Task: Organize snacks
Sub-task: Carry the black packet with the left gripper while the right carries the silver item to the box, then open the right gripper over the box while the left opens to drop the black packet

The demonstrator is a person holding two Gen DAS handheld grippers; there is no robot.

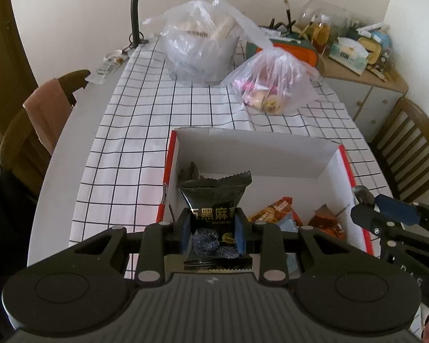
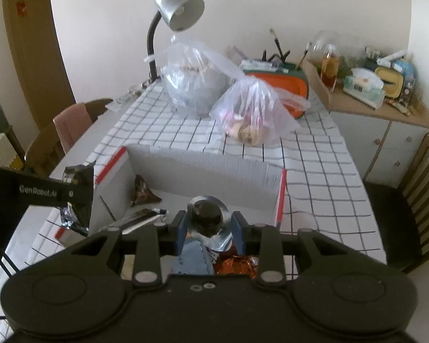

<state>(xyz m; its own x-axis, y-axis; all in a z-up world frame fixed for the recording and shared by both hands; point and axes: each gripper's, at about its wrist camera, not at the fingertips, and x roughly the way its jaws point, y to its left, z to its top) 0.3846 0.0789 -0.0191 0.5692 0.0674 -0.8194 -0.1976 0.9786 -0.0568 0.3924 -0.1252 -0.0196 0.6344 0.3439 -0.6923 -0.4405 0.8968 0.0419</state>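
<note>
My left gripper [image 1: 214, 225] is shut on a black snack packet [image 1: 214, 194] with gold lettering, held upright over the near left part of a white box with red edges [image 1: 257, 154]. My right gripper [image 2: 210, 224] is shut on a silver-wrapped dark round snack [image 2: 207, 214] above the same box [image 2: 203, 168]. In the box lie a dark packet [image 2: 144, 193], a silver bar [image 2: 143, 218], a blue packet [image 2: 194, 257] and orange packets [image 1: 274, 208]. In the left wrist view the right gripper [image 1: 364, 198] shows at the box's right edge. The left gripper [image 2: 74, 197] shows at the left of the right wrist view.
Two clear plastic bags of snacks, a large one [image 1: 200, 48] and a smaller one [image 1: 268, 85], stand farther back on the checked tablecloth [image 1: 134, 143]. Behind them are a desk lamp [image 2: 177, 8] and an orange case [image 2: 280, 83]. Chairs [image 1: 37, 123] flank the table; a cluttered cabinet [image 2: 380, 105] stands right.
</note>
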